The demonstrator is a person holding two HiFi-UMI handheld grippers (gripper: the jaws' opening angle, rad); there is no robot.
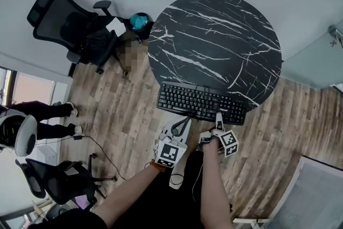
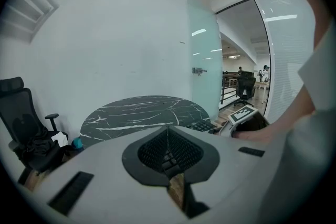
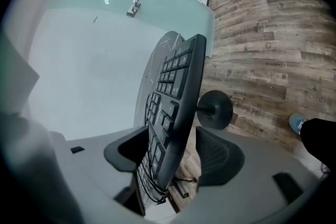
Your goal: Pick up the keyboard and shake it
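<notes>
Grasp pending: right gripper (image 1: 218, 120) gapes astride the keyboard (image 1: 202, 102) at the marble table's (image 1: 214, 35) edge; left gripper (image 1: 184, 123) closed, empty; next, clamp.

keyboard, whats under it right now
The marble table lies under most of the keyboard. Its near edge juts past the rim over the wood floor, with the right gripper jaws open astride it. The tabletop directly beneath is covered.
</notes>
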